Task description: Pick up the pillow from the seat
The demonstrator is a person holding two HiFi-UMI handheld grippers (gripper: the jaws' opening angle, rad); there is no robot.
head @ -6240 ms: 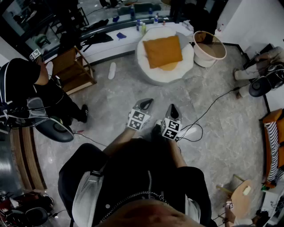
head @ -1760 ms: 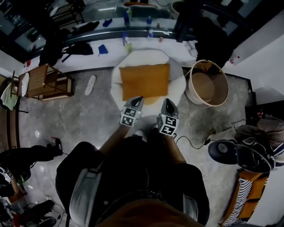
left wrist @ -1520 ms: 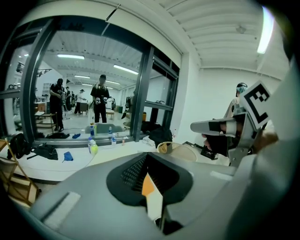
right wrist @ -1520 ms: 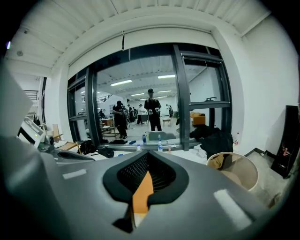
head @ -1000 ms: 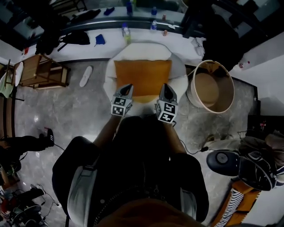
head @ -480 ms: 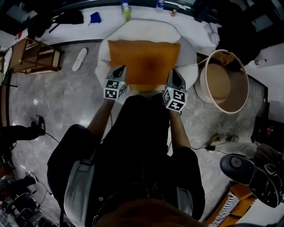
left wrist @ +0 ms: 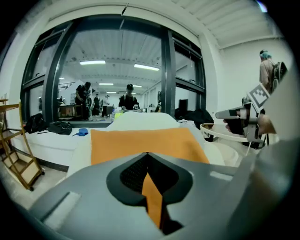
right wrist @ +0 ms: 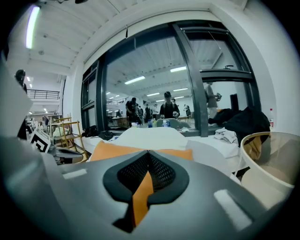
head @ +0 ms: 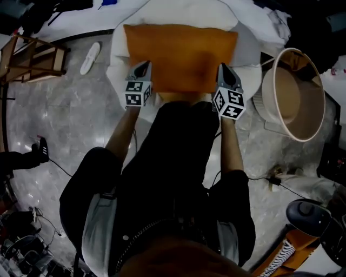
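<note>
An orange pillow (head: pixel 181 54) lies flat on a white round cushioned seat (head: pixel 184 11). My left gripper (head: pixel 144 66) hovers at the pillow's near left edge with its jaws shut and nothing between them. My right gripper (head: pixel 224 68) is at the near right edge, also shut and empty. The left gripper view looks over its closed tips (left wrist: pixel 147 153) across the pillow (left wrist: pixel 140 143) to the seat (left wrist: pixel 140 121). Past the closed tips (right wrist: pixel 148 152) in the right gripper view, the pillow (right wrist: pixel 112 151) and seat (right wrist: pixel 150 136) lie ahead. Whether either gripper touches the pillow I cannot tell.
A large beige round basket (head: pixel 294 92) stands right of the seat. A wooden rack (head: pixel 27 57) and a white slipper (head: pixel 90 58) are on the grey floor to the left. A cable (head: pixel 254 178) runs behind me. A glass wall (left wrist: pixel 122 70) with people beyond it rises past the seat.
I have stepped up to the seat. Both grippers moved forward and spread apart, from together before the pillow to its near left and right edges. Both stayed shut.
</note>
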